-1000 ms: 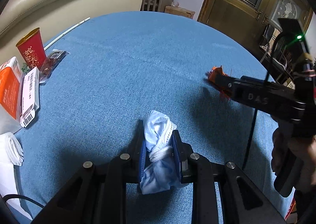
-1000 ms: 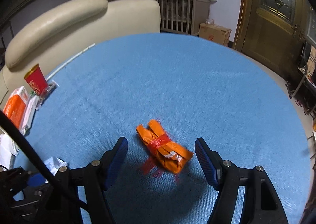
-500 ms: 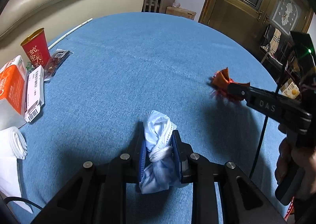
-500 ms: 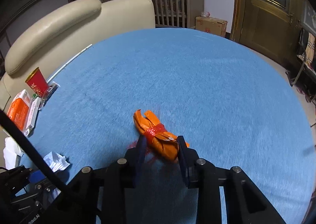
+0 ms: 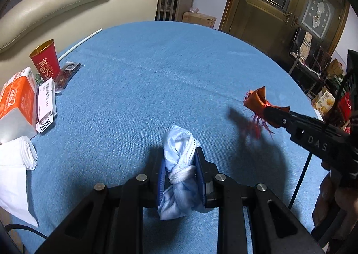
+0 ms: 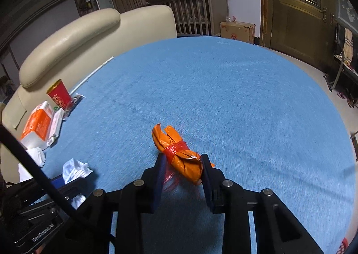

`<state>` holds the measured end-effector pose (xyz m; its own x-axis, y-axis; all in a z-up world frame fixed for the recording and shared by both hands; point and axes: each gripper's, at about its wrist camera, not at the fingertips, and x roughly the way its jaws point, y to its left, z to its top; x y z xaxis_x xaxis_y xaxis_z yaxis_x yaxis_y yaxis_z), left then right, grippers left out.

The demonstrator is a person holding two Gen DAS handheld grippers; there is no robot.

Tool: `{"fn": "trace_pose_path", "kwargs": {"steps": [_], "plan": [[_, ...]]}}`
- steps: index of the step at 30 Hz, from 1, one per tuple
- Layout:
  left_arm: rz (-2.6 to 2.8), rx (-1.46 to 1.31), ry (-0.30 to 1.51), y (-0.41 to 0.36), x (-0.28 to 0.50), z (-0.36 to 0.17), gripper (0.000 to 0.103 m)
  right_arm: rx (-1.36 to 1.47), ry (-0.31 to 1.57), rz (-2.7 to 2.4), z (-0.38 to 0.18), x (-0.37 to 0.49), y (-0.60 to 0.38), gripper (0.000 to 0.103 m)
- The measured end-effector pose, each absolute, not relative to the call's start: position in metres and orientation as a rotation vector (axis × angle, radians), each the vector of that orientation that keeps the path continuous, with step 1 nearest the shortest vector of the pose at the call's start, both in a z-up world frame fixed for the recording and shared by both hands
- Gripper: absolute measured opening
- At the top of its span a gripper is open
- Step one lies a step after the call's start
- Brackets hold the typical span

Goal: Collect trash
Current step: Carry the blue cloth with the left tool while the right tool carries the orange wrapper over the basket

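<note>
while both bundles ride clear of the blue table [image 5: 156, 88], a slack grip is the likely failure. left gripper [image 5: 180, 173]: jaws drawn in tight on the crumpled white mask [image 5: 179, 164], which bulges above and below the pads; soft cloth could slip through on a fast swing. red cup [image 5: 45, 62] and cartons sit well off to its left. right gripper [image 6: 181, 165]: jaws clamped on the orange wrapper bundle [image 6: 179, 153], held at its near end only, loose red strands dangling and apt to snag.
</note>
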<state>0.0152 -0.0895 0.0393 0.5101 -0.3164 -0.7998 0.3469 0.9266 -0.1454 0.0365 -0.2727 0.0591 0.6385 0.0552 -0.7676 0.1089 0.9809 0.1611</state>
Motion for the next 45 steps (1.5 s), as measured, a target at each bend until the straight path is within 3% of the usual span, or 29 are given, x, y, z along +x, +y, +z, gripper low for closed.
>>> {"fn": "trace_pose_path", "kwargs": {"steps": [45], "plan": [[-0.442,0.068,0.941,-0.085,-0.034,0.041,0.026,0.360,0.843,-0.047,0.060,-0.092,-0.269,0.033]]}}
